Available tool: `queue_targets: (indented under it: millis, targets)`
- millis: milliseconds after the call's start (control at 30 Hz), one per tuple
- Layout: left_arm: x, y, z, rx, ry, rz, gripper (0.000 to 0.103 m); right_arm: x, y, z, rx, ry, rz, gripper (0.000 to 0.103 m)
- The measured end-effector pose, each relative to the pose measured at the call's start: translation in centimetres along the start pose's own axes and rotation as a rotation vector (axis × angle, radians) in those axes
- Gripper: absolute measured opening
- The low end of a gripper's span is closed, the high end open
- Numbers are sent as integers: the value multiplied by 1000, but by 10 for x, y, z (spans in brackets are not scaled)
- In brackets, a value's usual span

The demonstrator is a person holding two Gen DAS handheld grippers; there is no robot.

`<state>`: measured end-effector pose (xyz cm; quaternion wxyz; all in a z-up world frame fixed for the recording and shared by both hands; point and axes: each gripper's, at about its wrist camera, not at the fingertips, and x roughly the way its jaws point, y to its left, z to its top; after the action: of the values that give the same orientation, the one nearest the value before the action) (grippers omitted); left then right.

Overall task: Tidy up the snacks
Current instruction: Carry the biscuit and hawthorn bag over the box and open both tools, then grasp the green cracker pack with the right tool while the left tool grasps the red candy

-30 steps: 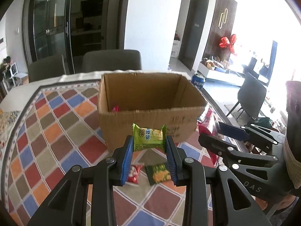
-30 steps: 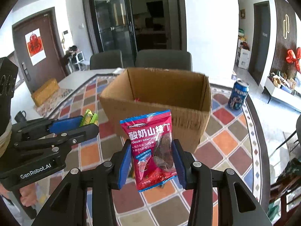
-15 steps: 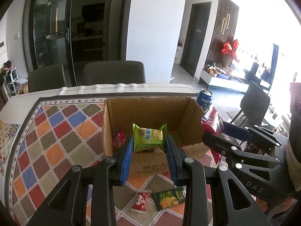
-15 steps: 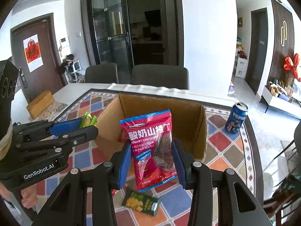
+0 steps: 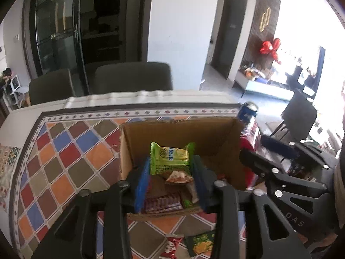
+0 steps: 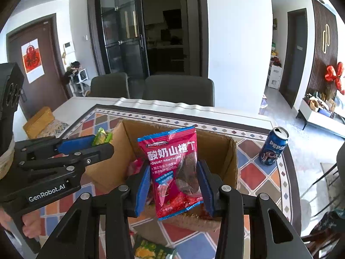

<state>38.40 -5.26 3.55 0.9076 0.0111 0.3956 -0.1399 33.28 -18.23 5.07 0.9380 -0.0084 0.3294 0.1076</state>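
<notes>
An open cardboard box (image 5: 172, 123) stands on the chequered tablecloth and holds several snack packets (image 5: 163, 202). My left gripper (image 5: 171, 161) hangs over the box's inside. Its jaws are opening, and a green packet (image 5: 170, 157) still sits between the blue pads, touching both. In the right wrist view that gripper (image 6: 97, 144) and the green packet (image 6: 101, 137) are at the box's (image 6: 215, 138) left wall. My right gripper (image 6: 174, 170) is shut on a red yogurt hawthorn packet (image 6: 172, 164), held upright over the box's near side.
A blue Pepsi can (image 6: 272, 149) stands right of the box. A small red packet (image 5: 172, 246) and a green-yellow packet (image 5: 200, 242) lie on the cloth in front of the box. Two dark chairs (image 6: 179, 90) stand at the table's far edge.
Both grippers moved forward from in front of the box to above its opening, so the inside now shows. The left jaws have spread slightly around the green packet.
</notes>
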Motion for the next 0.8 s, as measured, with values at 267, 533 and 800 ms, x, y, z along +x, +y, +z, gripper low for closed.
queue_targets:
  millis: [267, 533, 800]
  targets:
    - [-10, 3, -18, 30, -36, 59, 62, 7, -2, -7, -9, -3, -102, 65]
    - [-43, 1, -44, 64, -99, 56, 62, -19, 6, -27, 2, -44, -101, 65]
    - [-60, -4, -72, 112, -121, 49, 62, -38, 25, -51, -31, -60, -95, 68]
